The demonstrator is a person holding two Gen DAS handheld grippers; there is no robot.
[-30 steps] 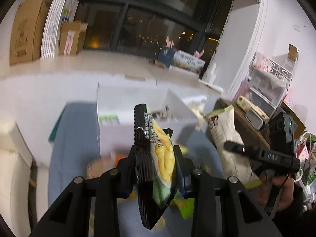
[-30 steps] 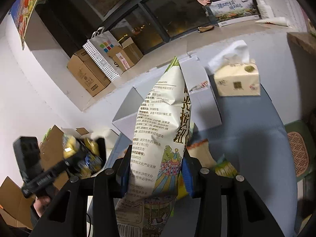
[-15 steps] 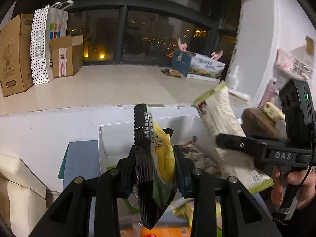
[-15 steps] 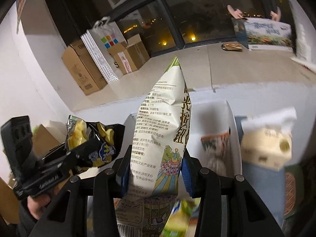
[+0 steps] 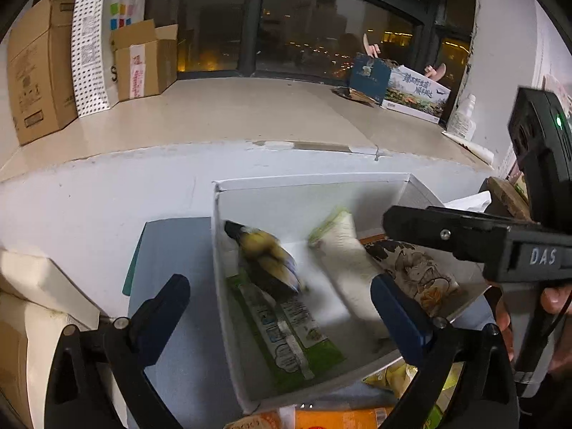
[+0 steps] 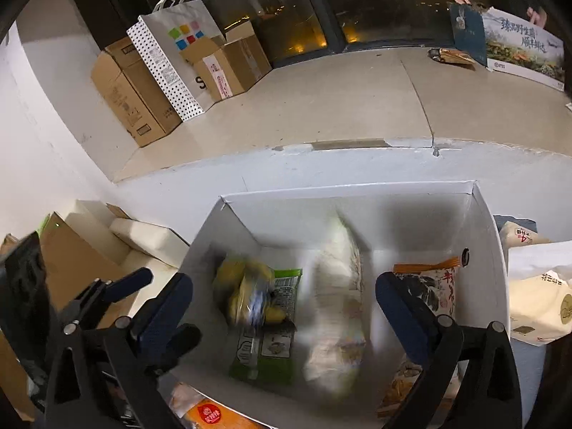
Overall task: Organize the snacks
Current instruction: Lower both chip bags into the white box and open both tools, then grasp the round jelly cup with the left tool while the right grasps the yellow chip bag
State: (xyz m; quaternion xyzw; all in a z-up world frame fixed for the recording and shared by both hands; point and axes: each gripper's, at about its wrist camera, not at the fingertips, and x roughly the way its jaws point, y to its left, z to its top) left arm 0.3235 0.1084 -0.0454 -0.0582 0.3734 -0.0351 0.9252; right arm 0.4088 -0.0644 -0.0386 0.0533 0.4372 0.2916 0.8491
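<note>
Both grippers hang open and empty over a white cardboard box (image 5: pixel 311 182) (image 6: pixel 346 191). My left gripper (image 5: pixel 282 304) has its blue-padded fingers spread wide. My right gripper (image 6: pixel 282 307) is spread the same way; it also shows in the left wrist view (image 5: pixel 464 230). A black and yellow chip bag (image 5: pixel 266 261) (image 6: pixel 250 293), motion-blurred, lies in the box on a green packet (image 5: pixel 286 325) (image 6: pixel 266 350). A tall white snack bag (image 5: pixel 348 261) (image 6: pixel 339 314), also blurred, lies beside it. A patterned orange-topped bag (image 5: pixel 411 268) (image 6: pixel 429 286) sits at the box's right.
The box stands on a blue-grey table (image 5: pixel 171 250) against a white ledge (image 5: pixel 143 186). More snack packets (image 5: pixel 339 418) (image 6: pixel 211 414) lie in front of the box. A tissue pack (image 6: pixel 536 286) stands to its right. Cardboard boxes (image 5: pixel 32 71) and a dotted paper bag (image 5: pixel 96 43) stand on the ledge.
Both grippers have opened over the box. The chip bag left my left gripper and the white snack bag left my right gripper; both now lie in the box.
</note>
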